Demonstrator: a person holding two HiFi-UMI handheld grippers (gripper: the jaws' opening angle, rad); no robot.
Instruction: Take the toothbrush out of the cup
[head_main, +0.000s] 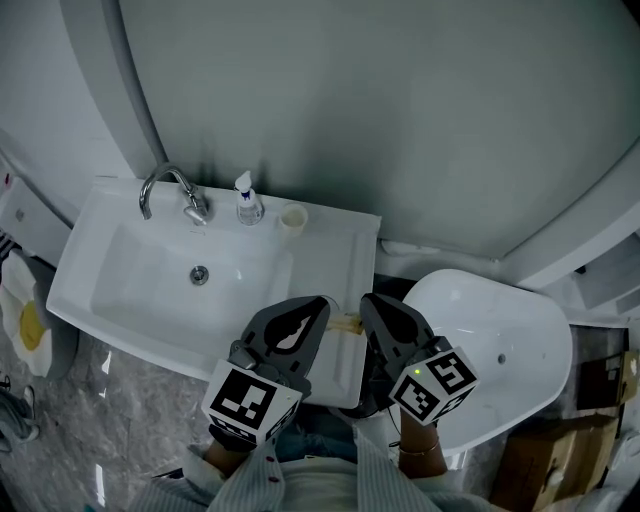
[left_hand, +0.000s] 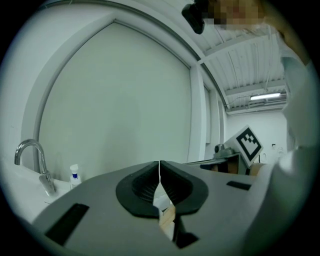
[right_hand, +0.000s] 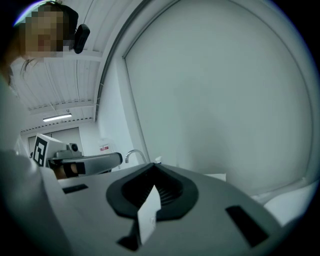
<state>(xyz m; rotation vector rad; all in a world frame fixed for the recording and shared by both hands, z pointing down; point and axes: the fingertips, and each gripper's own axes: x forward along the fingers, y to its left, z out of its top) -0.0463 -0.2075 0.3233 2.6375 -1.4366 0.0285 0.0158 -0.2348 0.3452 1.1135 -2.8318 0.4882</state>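
A small cream cup (head_main: 292, 217) stands at the back of the white sink counter (head_main: 345, 235), beside a spray bottle (head_main: 248, 203); no toothbrush shows above its rim. A slim tan object (head_main: 345, 323), possibly the toothbrush, lies on the counter's front right ledge and shows through the jaw gap (left_hand: 167, 215). My left gripper (head_main: 322, 303) and right gripper (head_main: 368, 300) hover side by side over that ledge, well in front of the cup. The left gripper (left_hand: 159, 171) has its jaws together with nothing between them. The right gripper (right_hand: 152, 169) also looks shut and empty.
The basin (head_main: 180, 275) with a chrome faucet (head_main: 165, 185) fills the left. A white toilet (head_main: 500, 350) stands right of the sink. A curved grey wall panel (head_main: 380, 110) rises behind. Cardboard boxes (head_main: 545, 455) sit on the floor at the lower right.
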